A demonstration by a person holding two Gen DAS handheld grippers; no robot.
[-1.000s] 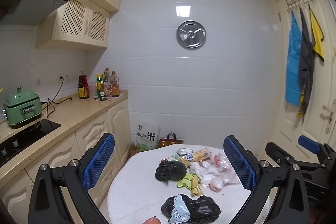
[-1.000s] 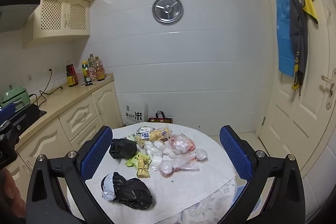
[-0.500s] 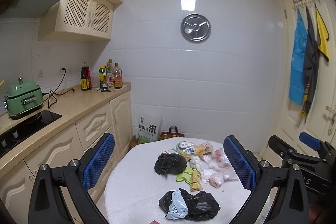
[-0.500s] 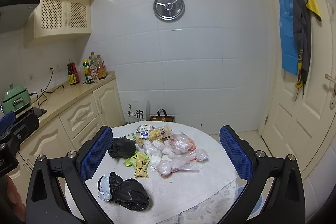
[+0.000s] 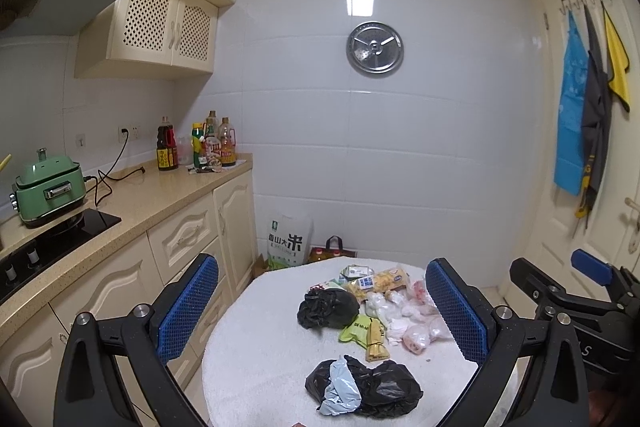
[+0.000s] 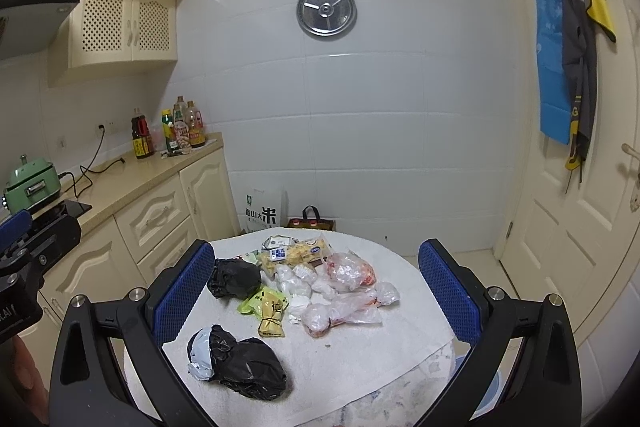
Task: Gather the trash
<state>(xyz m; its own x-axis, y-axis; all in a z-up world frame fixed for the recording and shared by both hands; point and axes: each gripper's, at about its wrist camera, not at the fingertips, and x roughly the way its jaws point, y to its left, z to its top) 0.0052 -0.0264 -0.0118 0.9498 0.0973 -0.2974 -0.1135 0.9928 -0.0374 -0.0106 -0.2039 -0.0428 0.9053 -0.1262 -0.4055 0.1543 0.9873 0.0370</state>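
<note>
Trash [image 6: 304, 291] sits in a pile on the round tabletop [image 6: 400, 339], far from you. Nothing is picked up yet. Your left gripper [image 5: 320, 311] and right gripper [image 6: 316, 287] are both wide apart, holding nothing.

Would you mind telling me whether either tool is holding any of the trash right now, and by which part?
Nothing is held. The left tool and the right tool are both open and empty above the table; the trash lies untouched.
</note>
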